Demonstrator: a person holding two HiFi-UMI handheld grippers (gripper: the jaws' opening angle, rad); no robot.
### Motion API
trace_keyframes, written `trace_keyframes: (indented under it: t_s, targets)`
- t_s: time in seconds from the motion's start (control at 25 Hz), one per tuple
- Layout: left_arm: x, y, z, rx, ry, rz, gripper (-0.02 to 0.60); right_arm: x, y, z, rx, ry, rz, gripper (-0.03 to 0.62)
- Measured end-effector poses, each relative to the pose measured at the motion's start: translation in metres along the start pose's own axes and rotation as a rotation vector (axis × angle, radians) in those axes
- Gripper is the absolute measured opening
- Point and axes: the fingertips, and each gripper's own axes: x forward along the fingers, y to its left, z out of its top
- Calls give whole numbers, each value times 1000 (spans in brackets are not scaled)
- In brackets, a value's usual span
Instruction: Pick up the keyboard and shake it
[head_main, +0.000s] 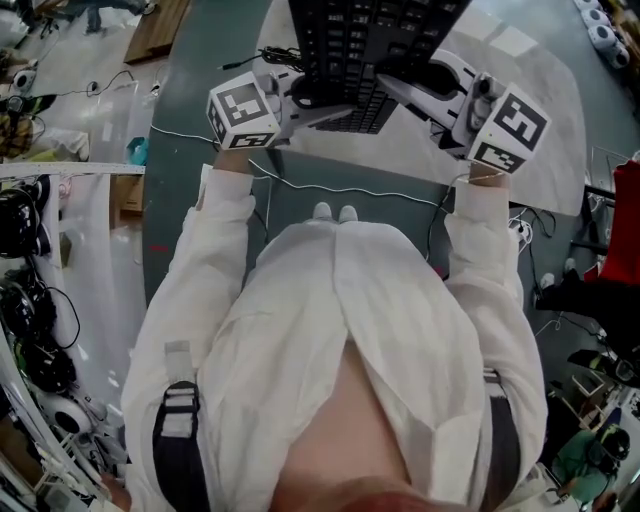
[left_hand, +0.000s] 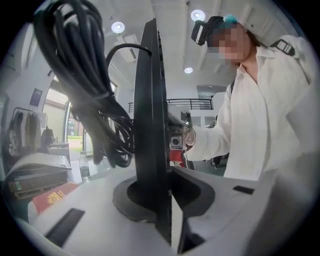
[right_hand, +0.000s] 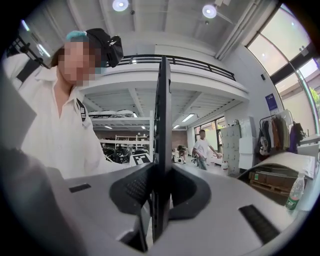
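The keyboard (head_main: 372, 45) is held aloft at top centre, with the left gripper (head_main: 318, 103) and right gripper (head_main: 412, 88) each clamped on one end. The pickup looks done. Shaking comes next, which calls for firm grips and the dangling cable (left_hand: 95, 100) kept clear.

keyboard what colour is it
The keyboard is black; the head view shows it best.

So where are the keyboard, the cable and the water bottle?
keyboard (head_main: 380, 40): head view, on its keys.
cable (left_hand: 82, 70): left gripper view, on the coiled bundle.
water bottle (right_hand: 295, 197): right gripper view, on its body.
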Motion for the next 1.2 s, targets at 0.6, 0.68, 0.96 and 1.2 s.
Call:
trace_keyframes:
  t_s: [0.6,0.68,0.96,1.2]
  targets:
    - [18,-3,-40,-236,46,-21,83,-8,-28,-48,247,-9,-66,86]
    - [20,-4,-47,-265,53,-29,83,-8,-30,-55,279,-6,-77,86]
    - [26,-7,-74,-367,80,-54,84,-11,-39,-88,392,-10,-114,86]
    - [32,-7,-98,-439,85,-68,89,-11,-46,-115,462,6,-137,86]
